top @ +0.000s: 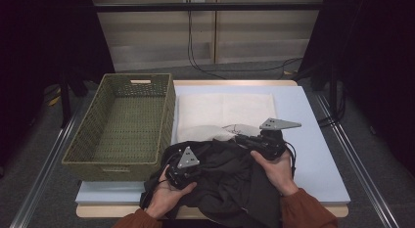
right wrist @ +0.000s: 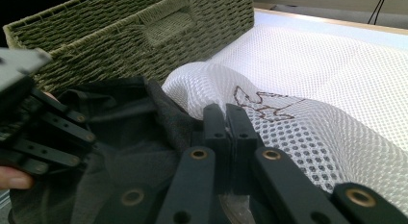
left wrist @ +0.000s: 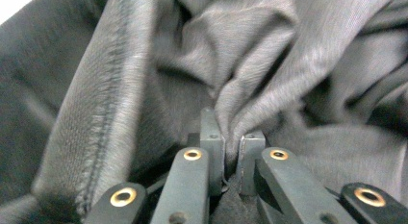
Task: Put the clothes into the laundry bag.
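Observation:
A black garment [top: 225,174] lies crumpled at the table's front centre, on a light blue mat [top: 313,154]. My left gripper [top: 188,164] rests on the garment's left part; in the left gripper view it [left wrist: 232,152] is shut on a raised fold of the dark fabric [left wrist: 298,65]. My right gripper [top: 244,139] lies at the garment's far edge, pointing left. Its jaws [right wrist: 230,132] are pressed together, the black cloth [right wrist: 120,132] bunched against its left finger. White mesh fabric [right wrist: 308,89] with a dark embroidered outline lies just behind. What sits between its pads is hidden.
An olive woven basket [top: 117,164] stands empty on the left, its handle wall [right wrist: 120,36] close to both grippers. The white mesh [top: 225,110] spreads flat over the mat's far middle. The other gripper [right wrist: 43,128] shows at the left of the right gripper view.

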`<state>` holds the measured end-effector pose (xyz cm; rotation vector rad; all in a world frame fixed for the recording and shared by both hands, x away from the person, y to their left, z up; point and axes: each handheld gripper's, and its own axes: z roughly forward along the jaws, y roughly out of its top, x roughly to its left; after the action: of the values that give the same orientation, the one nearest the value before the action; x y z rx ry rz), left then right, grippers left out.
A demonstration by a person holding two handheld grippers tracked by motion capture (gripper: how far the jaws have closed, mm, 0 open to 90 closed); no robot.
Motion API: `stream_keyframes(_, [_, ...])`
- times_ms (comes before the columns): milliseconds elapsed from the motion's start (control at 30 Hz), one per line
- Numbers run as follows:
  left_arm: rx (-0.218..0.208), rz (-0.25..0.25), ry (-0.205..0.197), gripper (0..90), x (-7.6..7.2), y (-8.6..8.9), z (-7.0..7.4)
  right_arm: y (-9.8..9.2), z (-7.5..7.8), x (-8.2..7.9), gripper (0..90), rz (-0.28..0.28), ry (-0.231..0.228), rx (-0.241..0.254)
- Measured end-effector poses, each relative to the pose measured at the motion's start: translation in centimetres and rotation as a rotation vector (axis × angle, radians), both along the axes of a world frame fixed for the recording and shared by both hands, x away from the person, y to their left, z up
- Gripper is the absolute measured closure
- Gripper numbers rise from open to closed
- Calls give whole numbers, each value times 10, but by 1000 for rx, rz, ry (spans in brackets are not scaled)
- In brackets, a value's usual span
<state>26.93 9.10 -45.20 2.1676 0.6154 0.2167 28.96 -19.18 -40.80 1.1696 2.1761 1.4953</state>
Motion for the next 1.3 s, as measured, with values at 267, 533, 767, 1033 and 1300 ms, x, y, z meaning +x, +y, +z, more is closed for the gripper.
stream_keyframes(267, [-96,-55,-48,858,-3,-24,41,2,0,0,894,-3,0,3])
stream_keyframes(533, [-142,-122,-78,859,7,-65,70,1,-1,1,894,5,7,28])
stream_keyframes(767, [-106,-144,-42,860,22,-86,56,-2,-3,3,895,-20,20,21])
stream_keyframes(1033, [-1,-133,-38,860,27,-104,38,-1,6,0,895,-10,-2,37])
stream_keyframes(1300, [-16,-76,-16,860,35,-109,20,-6,15,-9,895,-4,-31,43])
